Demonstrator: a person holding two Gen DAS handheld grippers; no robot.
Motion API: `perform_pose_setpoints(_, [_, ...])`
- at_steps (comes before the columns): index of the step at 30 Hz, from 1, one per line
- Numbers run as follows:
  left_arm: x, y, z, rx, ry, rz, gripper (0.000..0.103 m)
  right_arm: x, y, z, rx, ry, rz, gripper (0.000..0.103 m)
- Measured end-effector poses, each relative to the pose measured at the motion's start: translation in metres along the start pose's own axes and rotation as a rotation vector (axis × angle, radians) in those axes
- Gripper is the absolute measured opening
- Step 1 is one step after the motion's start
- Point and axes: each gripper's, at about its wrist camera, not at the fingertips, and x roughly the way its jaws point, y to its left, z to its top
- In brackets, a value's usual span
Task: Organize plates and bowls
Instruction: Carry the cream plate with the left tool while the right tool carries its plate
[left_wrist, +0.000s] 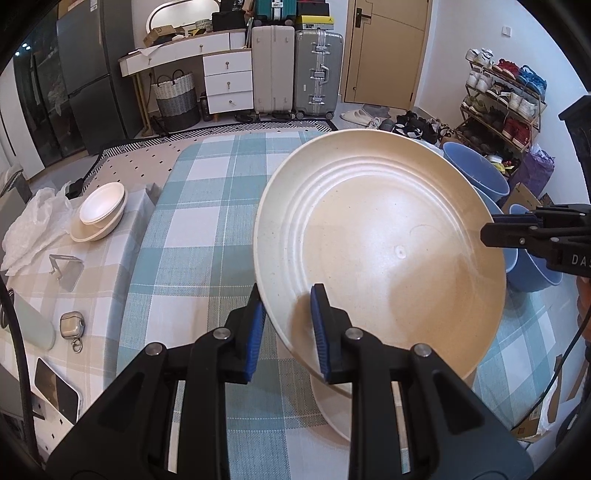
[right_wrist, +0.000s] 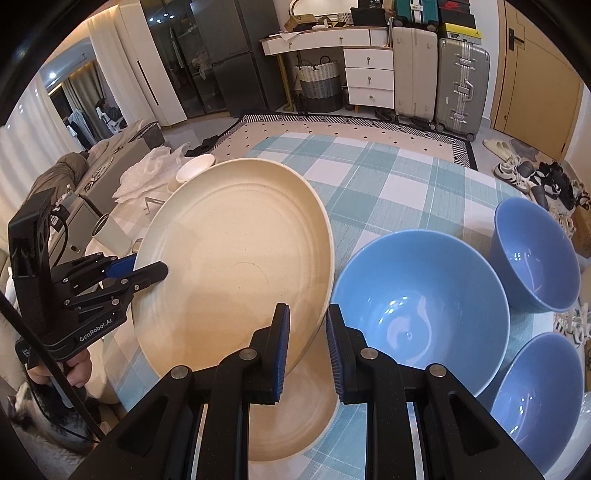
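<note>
Both grippers are clamped on the same big cream plate (left_wrist: 380, 251), which is tilted up off the blue checked tablecloth (left_wrist: 207, 229). In the left wrist view the left gripper (left_wrist: 288, 328) pinches the plate's rim at about 7 o'clock, blue pads either side of the edge, and the right gripper (left_wrist: 495, 236) pokes in at 3 o'clock, closed on the opposite rim. The right wrist view flips it: the right gripper (right_wrist: 306, 343) grips the rim at roughly 5 o'clock of the plate, and the left gripper (right_wrist: 147, 271) bites on at 9 o'clock with a hand (right_wrist: 74, 373) under it. Only the right view properly shows the three blue bowls (right_wrist: 421, 306), sitting from 2 to 5 o'clock, plus a second cream plate (right_wrist: 291, 417) lying flat under the lifted one. Only the left view shows the little white bowl stack (left_wrist: 101, 210) clearly, out at 9 o'clock, and the earbud case (left_wrist: 72, 325) and phone (left_wrist: 55, 387) at 8.
</note>
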Motion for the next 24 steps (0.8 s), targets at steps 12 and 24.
perform_pose_setpoints(12, [0.011,-0.007,-0.025,0.027,0.027,-0.006,0.020,0.014,-0.006,-0.032,0.050,0.025,0.032,0.021])
perform_pose_setpoints(24, [0.024,-0.010,-0.044,0.037,0.049,-0.014,0.020,0.023,-0.007,-0.054,0.073,0.045,0.026,0.021])
